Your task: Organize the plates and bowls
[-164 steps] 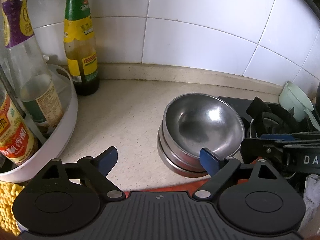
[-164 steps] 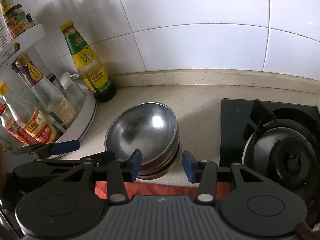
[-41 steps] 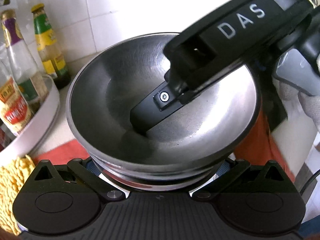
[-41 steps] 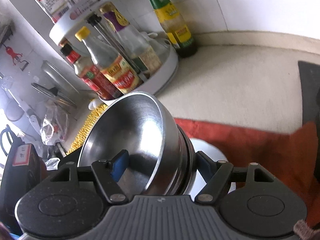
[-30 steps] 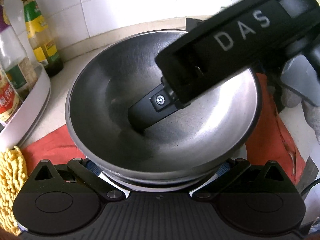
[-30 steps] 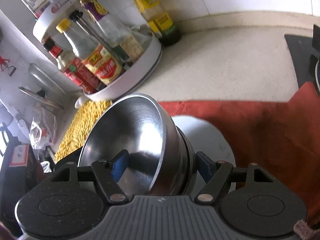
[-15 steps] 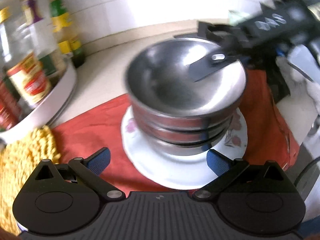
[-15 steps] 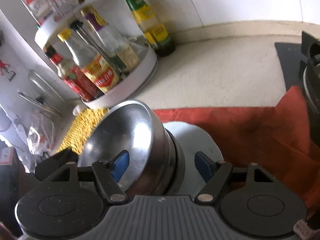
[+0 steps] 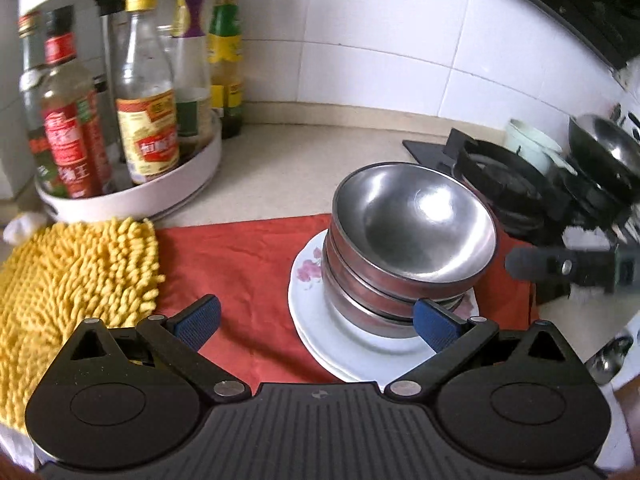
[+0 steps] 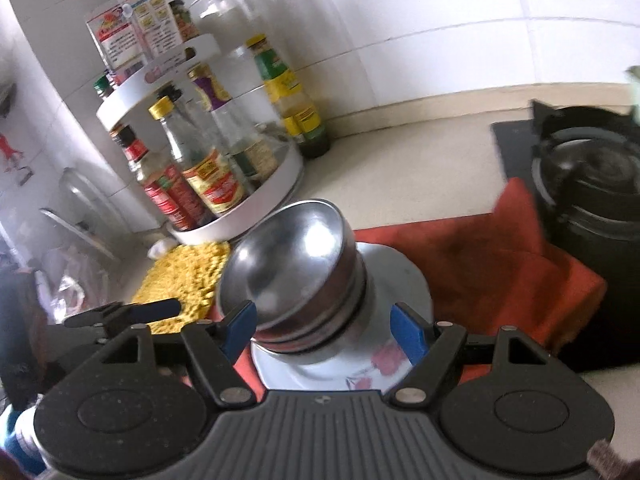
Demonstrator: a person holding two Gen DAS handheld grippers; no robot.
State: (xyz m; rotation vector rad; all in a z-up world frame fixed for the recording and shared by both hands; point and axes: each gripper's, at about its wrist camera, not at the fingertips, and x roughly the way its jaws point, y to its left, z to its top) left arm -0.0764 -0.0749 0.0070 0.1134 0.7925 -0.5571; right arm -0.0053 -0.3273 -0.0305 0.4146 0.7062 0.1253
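Bowls (image 9: 408,240) sat stacked on plates (image 9: 320,320); left claw (image 9: 316,320) and right claw (image 10: 322,330) gaped wide, gripping nothing.

bottle labels (image 9: 148,136) carry print too blurred to read.

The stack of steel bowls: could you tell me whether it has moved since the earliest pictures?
Yes. The stack of steel bowls left the bare counter beside the stove and now sits on white plates, nearer the camera.
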